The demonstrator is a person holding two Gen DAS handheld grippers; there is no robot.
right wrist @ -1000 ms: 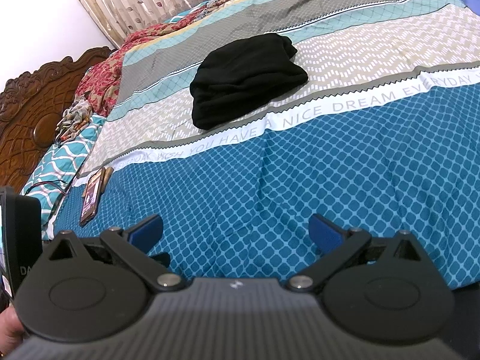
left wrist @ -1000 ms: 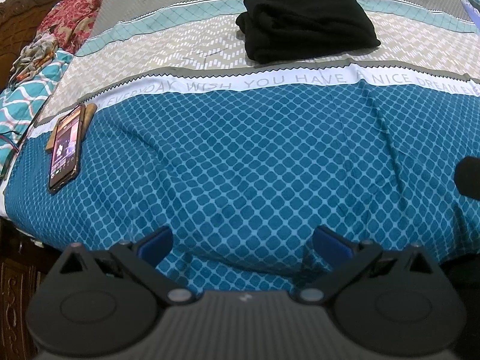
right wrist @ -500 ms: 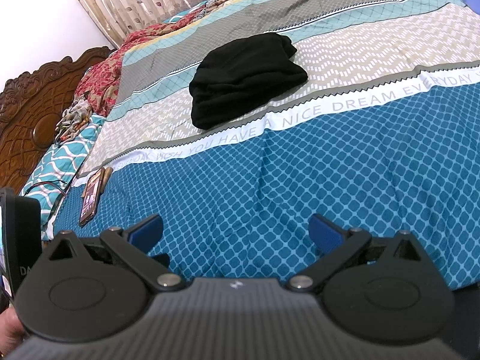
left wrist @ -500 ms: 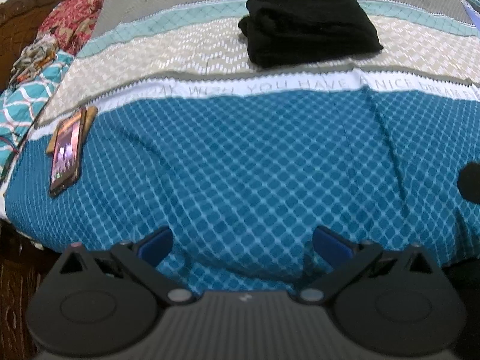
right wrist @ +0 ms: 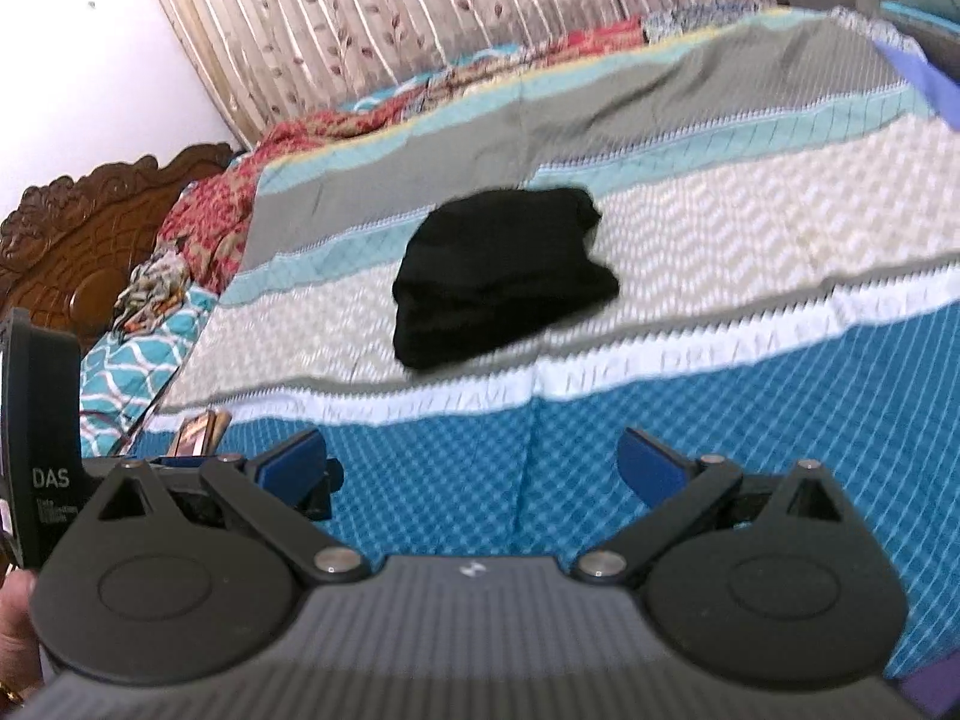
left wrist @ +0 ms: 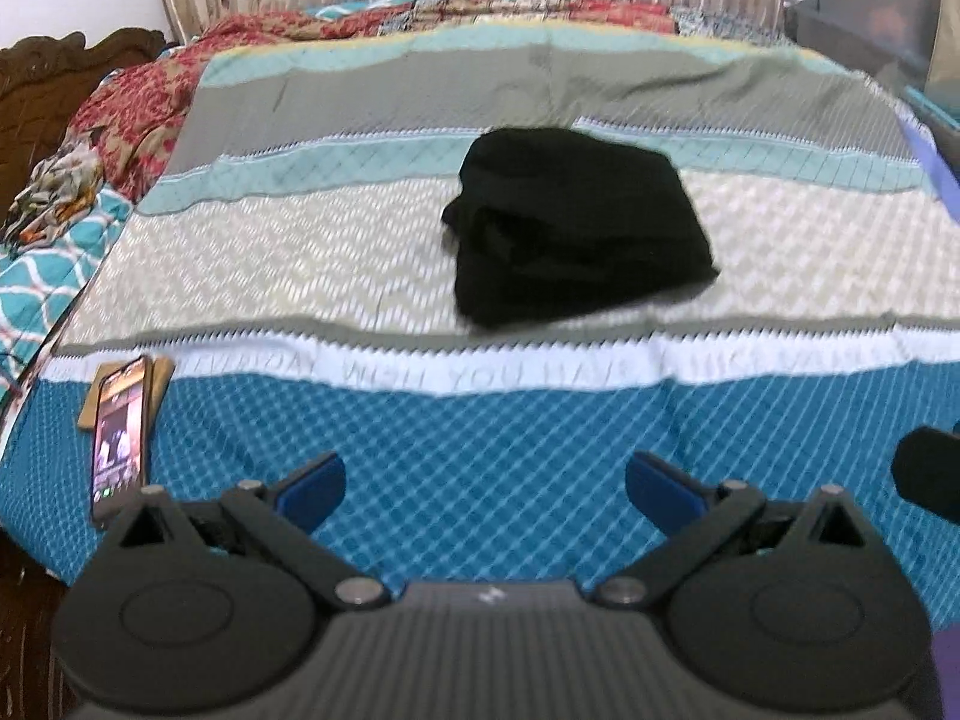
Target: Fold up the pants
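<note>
The black pants (left wrist: pixel 576 228) lie folded in a compact bundle on the beige band of the bedspread, far ahead of both grippers; they also show in the right wrist view (right wrist: pixel 498 282). My left gripper (left wrist: pixel 485 489) is open and empty above the blue checked part of the bedspread near the bed's front edge. My right gripper (right wrist: pixel 471 465) is open and empty too, over the same blue part. The left gripper's body (right wrist: pixel 42 450) shows at the left edge of the right wrist view.
A phone (left wrist: pixel 120 438) lies at the bed's left front edge on a brown card. Red patterned bedding (left wrist: pixel 138 114) and a carved wooden headboard (right wrist: pixel 90 228) are at the left. A curtain (right wrist: pixel 420 18) hangs behind the bed.
Both grippers have tilted up and pulled back, so the pants sit lower and farther off in both views and the curtain now shows. Both stay open and empty.
</note>
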